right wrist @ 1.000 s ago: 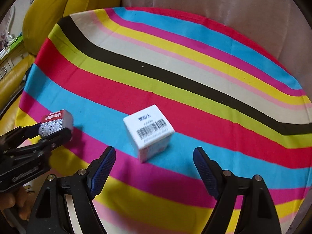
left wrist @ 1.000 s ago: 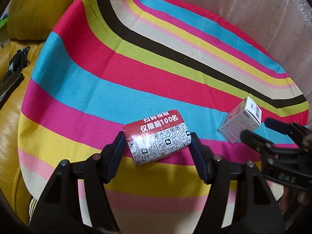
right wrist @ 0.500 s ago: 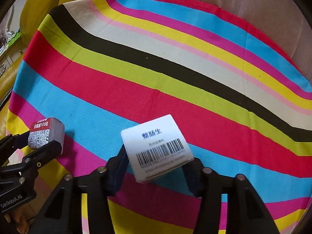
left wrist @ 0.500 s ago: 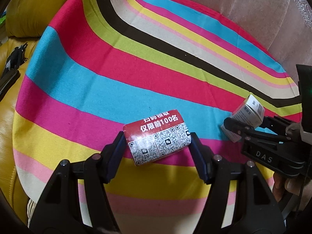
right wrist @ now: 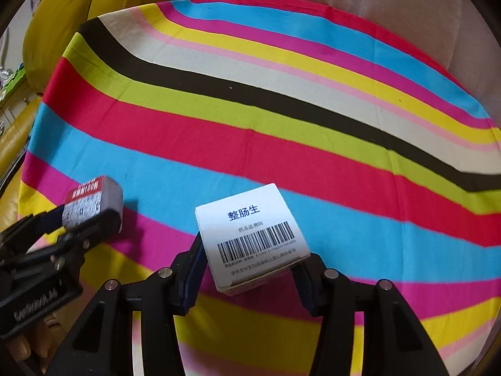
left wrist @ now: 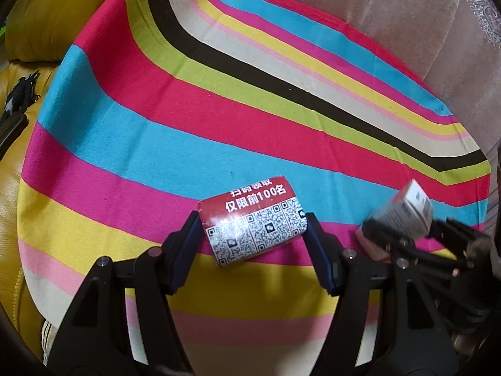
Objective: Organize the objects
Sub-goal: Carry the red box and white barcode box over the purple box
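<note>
My left gripper (left wrist: 252, 235) is shut on a red box with QR codes (left wrist: 253, 219) and holds it above the striped cloth (left wrist: 188, 109). My right gripper (right wrist: 250, 260) is shut on a white box with a barcode (right wrist: 250, 235), lifted off the cloth and tilted. The white box also shows, blurred, at the right of the left wrist view (left wrist: 404, 213). The red box also shows at the left of the right wrist view (right wrist: 90, 202), held by the left gripper.
The cloth covers a round surface. A yellow leather sofa (left wrist: 47, 9) lies to the left and behind. A beige fabric backrest (left wrist: 407, 25) rises at the far right. A black object (left wrist: 12, 119) lies on the sofa at the left.
My right gripper closed on the white box and lifted it off the cloth. My left gripper keeps its hold on the red box and has shifted slightly.
</note>
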The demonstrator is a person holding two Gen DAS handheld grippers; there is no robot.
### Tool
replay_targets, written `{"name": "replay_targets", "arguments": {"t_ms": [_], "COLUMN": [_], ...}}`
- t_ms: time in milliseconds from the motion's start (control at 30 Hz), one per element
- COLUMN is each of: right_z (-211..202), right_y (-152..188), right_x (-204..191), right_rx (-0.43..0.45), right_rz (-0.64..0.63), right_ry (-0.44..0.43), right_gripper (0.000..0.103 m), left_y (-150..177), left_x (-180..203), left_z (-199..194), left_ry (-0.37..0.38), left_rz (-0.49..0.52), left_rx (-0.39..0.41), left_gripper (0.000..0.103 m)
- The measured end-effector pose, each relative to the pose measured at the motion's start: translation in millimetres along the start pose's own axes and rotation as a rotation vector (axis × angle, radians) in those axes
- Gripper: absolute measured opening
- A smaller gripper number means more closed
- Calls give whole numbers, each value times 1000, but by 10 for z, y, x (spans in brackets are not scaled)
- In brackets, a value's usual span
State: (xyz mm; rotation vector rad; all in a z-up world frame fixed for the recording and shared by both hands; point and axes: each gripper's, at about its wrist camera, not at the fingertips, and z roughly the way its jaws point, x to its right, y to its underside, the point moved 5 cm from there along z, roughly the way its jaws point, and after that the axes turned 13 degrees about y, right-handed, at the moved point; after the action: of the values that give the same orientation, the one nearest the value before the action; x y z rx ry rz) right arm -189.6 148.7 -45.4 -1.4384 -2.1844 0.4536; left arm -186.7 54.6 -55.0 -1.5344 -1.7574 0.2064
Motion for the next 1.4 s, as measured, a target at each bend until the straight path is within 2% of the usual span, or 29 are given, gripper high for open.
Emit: {"name": "replay_targets", "arguments": {"t_ms": [233, 567, 733, 1400], "right_z": [-190, -499, -665, -1144], "right_y": [337, 767, 938, 1758], "right_x": [97, 460, 621, 1243], "right_rx": [-36, -38, -31, -63], "right_rz": [86, 219, 245, 399], "right_ry": [5, 54, 78, 154], "right_gripper": [51, 51, 51, 51], "left_y": [75, 374, 511, 856], "left_x": [169, 657, 931, 1523], "left_z": [-75, -237, -314, -514], "left_ry": [34, 79, 98, 129], "left_rz": [35, 159, 222, 375], "left_rx": [-18, -73, -82, -107], "left_gripper": [68, 68, 68, 68]}}
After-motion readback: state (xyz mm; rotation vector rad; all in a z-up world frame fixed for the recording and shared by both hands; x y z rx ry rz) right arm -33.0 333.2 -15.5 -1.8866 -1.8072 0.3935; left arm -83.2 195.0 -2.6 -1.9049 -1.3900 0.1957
